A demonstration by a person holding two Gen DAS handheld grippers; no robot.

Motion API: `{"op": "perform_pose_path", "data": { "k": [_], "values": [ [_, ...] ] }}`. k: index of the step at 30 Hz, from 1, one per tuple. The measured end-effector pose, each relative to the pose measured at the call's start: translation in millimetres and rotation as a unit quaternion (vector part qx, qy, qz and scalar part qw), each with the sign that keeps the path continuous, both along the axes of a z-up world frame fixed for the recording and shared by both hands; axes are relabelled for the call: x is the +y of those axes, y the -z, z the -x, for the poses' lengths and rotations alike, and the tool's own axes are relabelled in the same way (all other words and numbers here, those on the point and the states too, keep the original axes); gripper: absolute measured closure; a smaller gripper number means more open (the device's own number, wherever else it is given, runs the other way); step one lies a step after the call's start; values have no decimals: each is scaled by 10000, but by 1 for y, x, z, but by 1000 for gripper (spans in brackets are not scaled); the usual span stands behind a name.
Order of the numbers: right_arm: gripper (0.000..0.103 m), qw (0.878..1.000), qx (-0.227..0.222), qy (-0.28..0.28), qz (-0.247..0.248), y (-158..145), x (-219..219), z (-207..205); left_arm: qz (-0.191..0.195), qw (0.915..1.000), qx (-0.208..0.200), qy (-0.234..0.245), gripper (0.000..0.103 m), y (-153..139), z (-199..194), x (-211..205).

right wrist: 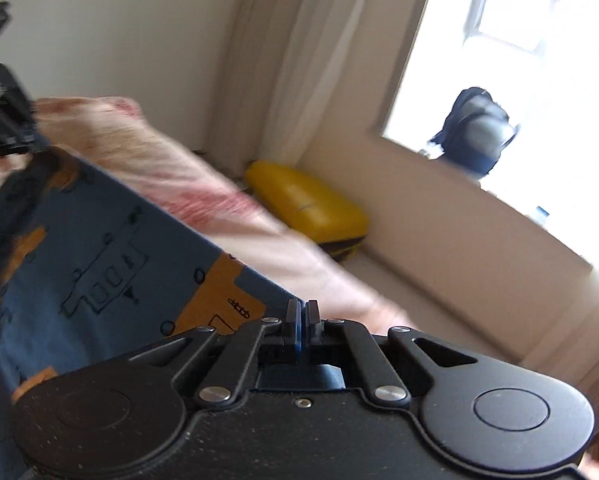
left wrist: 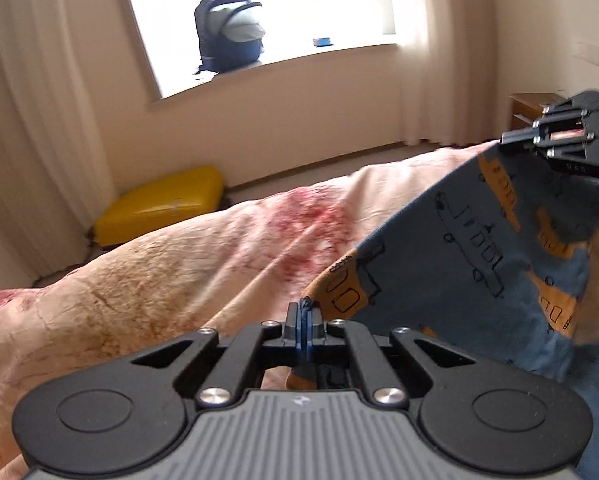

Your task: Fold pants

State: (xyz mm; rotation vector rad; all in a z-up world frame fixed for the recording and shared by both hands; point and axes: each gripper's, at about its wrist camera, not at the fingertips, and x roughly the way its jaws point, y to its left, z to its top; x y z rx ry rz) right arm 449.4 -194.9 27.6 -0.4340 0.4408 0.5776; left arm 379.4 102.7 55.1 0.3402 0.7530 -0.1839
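Both your grippers are pinched tight on one edge of the pants: the left gripper at the bottom middle of its view, the right gripper the same in its own. The blue cloth hangs stretched between them, just above the blanket. Keep that edge tight and both hands level, so the fold lands straight.

No legible text or labels
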Motion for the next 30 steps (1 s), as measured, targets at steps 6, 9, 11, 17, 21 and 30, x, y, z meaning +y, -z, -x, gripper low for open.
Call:
{"op": "perform_pose_path", "data": {
  "k": [6,9,11,17,21,30],
  "values": [
    [103,9970,323,387,587,47,45,-52,-189,9983,406,-377,101,45,-25,2],
    [103,9959,423,453,658,63,50,-58,-24,9977,519,-444,100,55,-24,5],
    [103,9965,425,464,555,59,47,-59,157,9971,565,-484,100,49,-24,8],
    [103,9973,407,431,443,50,43,-60,305,9959,661,-540,93,51,-31,16],
    [102,9964,426,486,552,56,49,-50,149,9973,554,-465,100,49,-27,8],
    [103,9996,65,263,5,13,16,6,-100,9999,-115,32,101,22,15,0]
  ]
}}
